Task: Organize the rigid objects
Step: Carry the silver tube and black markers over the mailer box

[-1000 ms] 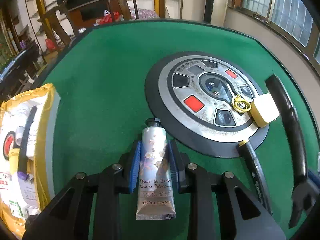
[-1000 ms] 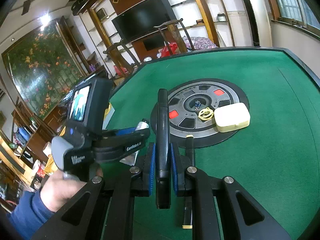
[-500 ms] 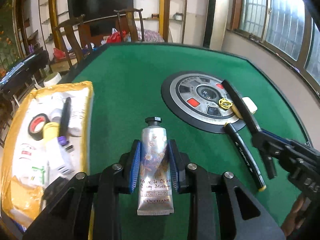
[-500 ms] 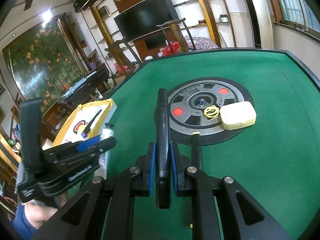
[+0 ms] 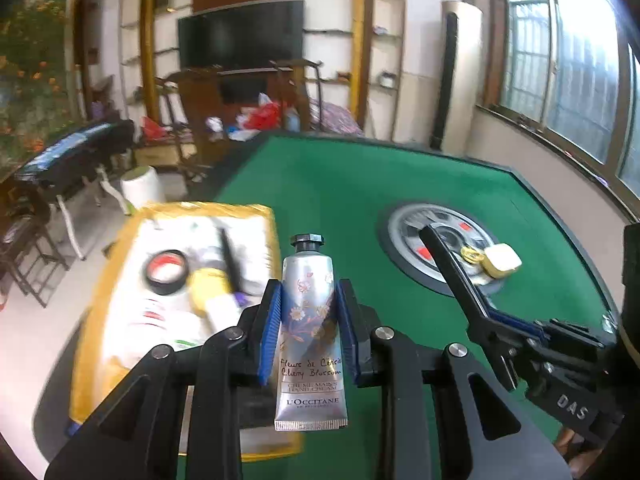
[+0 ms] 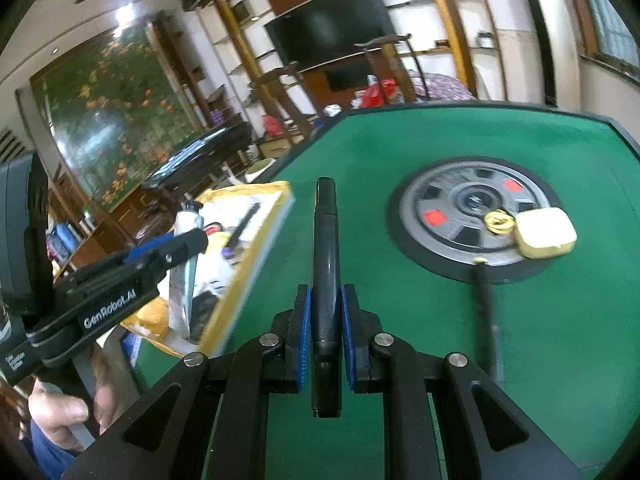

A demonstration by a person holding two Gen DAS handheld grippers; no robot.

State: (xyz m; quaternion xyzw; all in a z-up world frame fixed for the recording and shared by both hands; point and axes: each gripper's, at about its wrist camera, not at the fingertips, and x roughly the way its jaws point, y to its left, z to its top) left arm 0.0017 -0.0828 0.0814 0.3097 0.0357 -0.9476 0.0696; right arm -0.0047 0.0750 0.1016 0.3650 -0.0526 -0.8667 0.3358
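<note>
My left gripper (image 5: 307, 322) is shut on a silver L'Occitane hand cream tube (image 5: 308, 312) with a black cap, held above the green table beside a yellow-rimmed tray (image 5: 90, 344). The tube (image 6: 185, 256) and left gripper (image 6: 176, 246) also show in the right wrist view, over the tray (image 6: 256, 256). My right gripper (image 6: 325, 330) is shut on a black pen (image 6: 326, 264), held above the table; it shows at the right in the left wrist view (image 5: 452, 268). The tray holds a tape roll (image 5: 166, 272), a pen and other small items.
A round grey console (image 6: 452, 216) sits in the table's middle with a yellow ring (image 6: 498, 222) and a cream case (image 6: 546, 232) on it. A black marker (image 6: 486, 308) lies on the felt below it. Chairs and shelves stand beyond the table.
Both grippers have risen and swung left toward the tray, each keeping its object. The left gripper now hangs at the tray's right edge.
</note>
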